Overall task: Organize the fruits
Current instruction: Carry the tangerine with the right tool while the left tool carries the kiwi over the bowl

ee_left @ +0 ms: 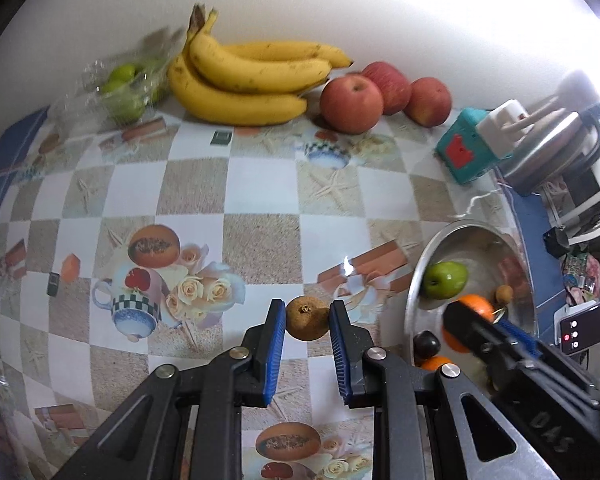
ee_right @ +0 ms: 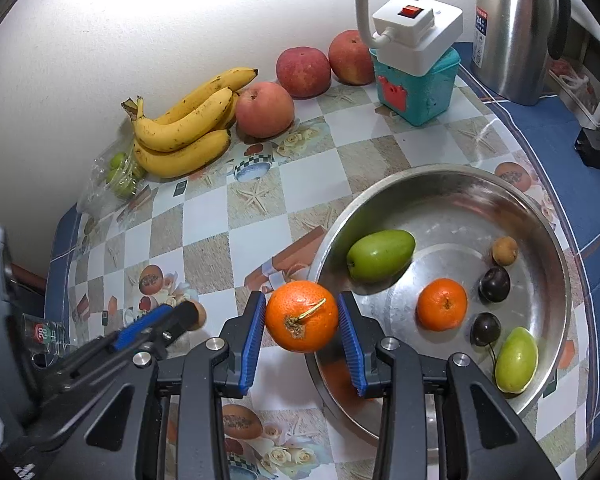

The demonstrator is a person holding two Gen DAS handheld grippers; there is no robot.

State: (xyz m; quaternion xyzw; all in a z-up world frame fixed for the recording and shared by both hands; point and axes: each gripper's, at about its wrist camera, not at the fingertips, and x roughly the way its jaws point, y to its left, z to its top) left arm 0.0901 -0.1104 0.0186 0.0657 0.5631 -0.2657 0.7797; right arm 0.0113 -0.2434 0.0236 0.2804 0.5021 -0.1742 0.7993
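Note:
My left gripper (ee_left: pixel 306 317) is shut on a small brown round fruit (ee_left: pixel 305 318), held just above the patterned tablecloth. In the right wrist view that gripper (ee_right: pixel 188 316) shows at the lower left. My right gripper (ee_right: pixel 302 320) is shut on an orange (ee_right: pixel 302 317) with a short stem, hanging over the near-left rim of a steel bowl (ee_right: pixel 420 172). In the bowl lie two green fruits (ee_right: pixel 380 255), a smaller orange (ee_right: pixel 442 304), two dark plums (ee_right: pixel 495 284) and a small brown fruit (ee_right: pixel 505 251).
Along the wall sit a banana bunch (ee_left: pixel 244 80), three red apples (ee_left: pixel 352 100) and a clear bag of green fruits (ee_left: pixel 120 88). A teal box (ee_right: pixel 416 88) with a white plug on top and a steel kettle (ee_right: pixel 512 28) stand at the back right. A phone (ee_left: pixel 588 326) lies at the table's right edge.

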